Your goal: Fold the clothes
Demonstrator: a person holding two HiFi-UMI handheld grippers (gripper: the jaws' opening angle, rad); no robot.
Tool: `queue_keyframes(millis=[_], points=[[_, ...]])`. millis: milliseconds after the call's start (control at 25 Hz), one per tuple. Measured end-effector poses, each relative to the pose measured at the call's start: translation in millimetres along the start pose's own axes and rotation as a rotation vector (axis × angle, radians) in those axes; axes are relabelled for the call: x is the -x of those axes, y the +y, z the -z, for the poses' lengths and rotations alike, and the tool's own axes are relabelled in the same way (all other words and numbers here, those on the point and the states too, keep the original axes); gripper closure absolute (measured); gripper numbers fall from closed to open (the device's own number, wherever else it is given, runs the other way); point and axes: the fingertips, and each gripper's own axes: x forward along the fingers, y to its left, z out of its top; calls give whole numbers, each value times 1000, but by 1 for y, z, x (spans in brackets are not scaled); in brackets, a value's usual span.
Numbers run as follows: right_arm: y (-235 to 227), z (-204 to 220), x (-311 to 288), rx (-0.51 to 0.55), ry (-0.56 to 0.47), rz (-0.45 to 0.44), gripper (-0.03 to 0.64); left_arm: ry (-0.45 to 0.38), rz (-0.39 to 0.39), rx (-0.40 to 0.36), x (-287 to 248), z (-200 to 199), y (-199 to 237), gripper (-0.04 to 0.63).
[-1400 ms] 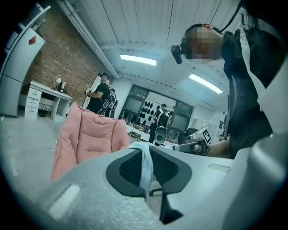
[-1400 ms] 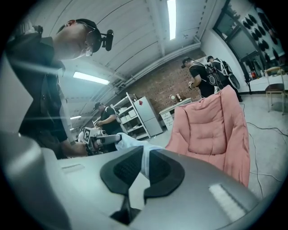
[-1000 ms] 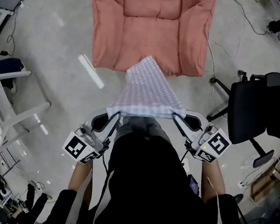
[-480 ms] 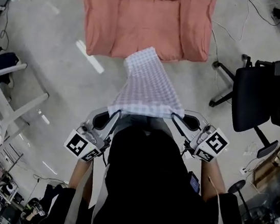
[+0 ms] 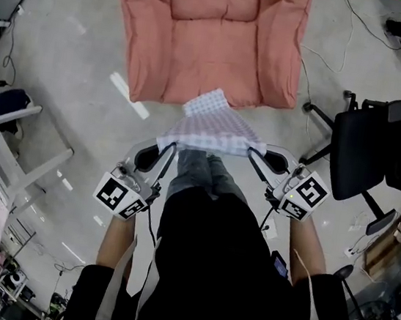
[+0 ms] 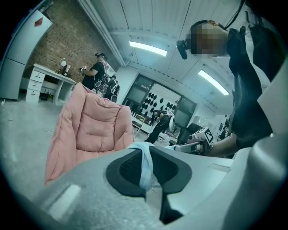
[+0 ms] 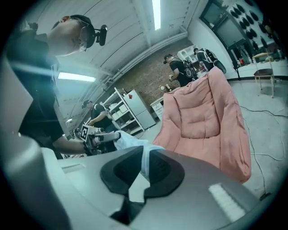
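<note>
- Pinching the near left corner of the checked cloth in the left gripper, fingers clamped shut on the fabric
- Same deal with the right gripper on the other near corner, probably to keep that edge stretched flat for a clean fold
- Draped out in front, far end reaching the front edge of the pink cushion chair up ahead

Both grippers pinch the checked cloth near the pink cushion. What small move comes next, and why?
Probably ease both forward and down to spread the checked cloth on the pink cushion. The left gripper and right gripper each clamp a near corner, the cloth spans between them, and only its far end reaches the cushion's front edge.
</note>
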Motion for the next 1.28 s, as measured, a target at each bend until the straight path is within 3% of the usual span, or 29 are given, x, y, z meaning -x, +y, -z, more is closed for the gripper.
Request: queue_keyframes(millis=[360,600,960,1280], points=[[-65,-80,-56,27,-54,57,604,13,49,-102,-65,-74,76,561],[-114,-127,-105,28,-67,105,604,31,79,-115,-109,-116,140,561],[-203,-146,-180,-9,-33,183,604,121,107,-95,-180,-118,245,561],[-277,-144,-222,-33,3,225,604,174,92,-69,-238,-103,309,560]])
